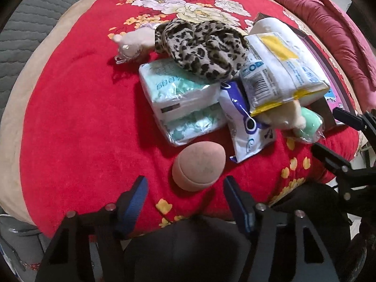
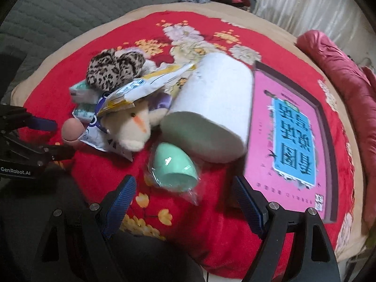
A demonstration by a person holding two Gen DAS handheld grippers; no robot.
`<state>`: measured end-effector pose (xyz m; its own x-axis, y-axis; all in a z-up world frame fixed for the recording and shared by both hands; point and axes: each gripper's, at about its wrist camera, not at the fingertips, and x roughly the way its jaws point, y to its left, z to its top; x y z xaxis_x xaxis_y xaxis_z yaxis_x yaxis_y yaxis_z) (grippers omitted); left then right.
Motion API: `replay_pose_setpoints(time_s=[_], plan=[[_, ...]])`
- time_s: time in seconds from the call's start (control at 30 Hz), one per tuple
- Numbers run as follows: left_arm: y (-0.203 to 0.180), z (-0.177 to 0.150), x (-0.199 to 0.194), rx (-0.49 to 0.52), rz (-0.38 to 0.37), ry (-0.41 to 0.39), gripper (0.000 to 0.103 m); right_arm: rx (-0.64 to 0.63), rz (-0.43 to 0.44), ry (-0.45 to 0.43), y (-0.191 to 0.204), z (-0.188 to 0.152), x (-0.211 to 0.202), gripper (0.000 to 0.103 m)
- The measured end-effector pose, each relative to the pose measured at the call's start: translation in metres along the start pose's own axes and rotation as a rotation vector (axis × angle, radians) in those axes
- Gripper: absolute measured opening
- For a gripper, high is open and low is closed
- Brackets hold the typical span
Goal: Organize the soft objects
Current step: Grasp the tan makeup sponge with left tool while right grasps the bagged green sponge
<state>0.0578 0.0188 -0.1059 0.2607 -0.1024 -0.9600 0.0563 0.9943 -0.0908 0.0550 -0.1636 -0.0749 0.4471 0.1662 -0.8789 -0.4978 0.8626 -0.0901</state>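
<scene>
From the left wrist, the left tongs (image 1: 185,196) stand released, blue pads apart, over the red floral blanket (image 1: 77,117); the pinkish-tan egg-shaped sponge (image 1: 198,165) lies just ahead, between the tips, untouched.

From the right wrist, the right tongs (image 2: 185,193) gape released; the mint-green egg-shaped sponge in clear wrap (image 2: 175,165) lies just ahead between them.

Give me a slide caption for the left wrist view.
Open left gripper poised over a pink sponge egg beside piled soft goods.
</scene>
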Motion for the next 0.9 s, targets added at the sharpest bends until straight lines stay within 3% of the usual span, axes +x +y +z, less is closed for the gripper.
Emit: replay_pose_setpoints(time_s=[0.1,0.27,0.43,0.7,0.9], plan=[[0.004,0.004,0.003,0.004,-0.025,-0.004,0.053,-0.026,0.007,0.016,0.004,0.005,0.012,0.085],[0.005,0.013,0.01,0.025,-0.041,-0.014,0.05,-0.063,0.01,0.02,0.01,0.009,0.023,0.077],[0.003,0.02,0.013,0.028,-0.066,-0.022,0.045,-0.071,0.017,0.013,0.013,0.01,0.026,0.053],[0.011,0.022,0.016,-0.024,-0.145,-0.036,0.039,0.02,0.074,-0.006,-0.004,0.005,0.019,0.047],[0.031,0.009,-0.014,-0.09,-0.164,-0.11,0.039,0.13,0.095,-0.065,-0.026,-0.004,-0.008,0.047]])
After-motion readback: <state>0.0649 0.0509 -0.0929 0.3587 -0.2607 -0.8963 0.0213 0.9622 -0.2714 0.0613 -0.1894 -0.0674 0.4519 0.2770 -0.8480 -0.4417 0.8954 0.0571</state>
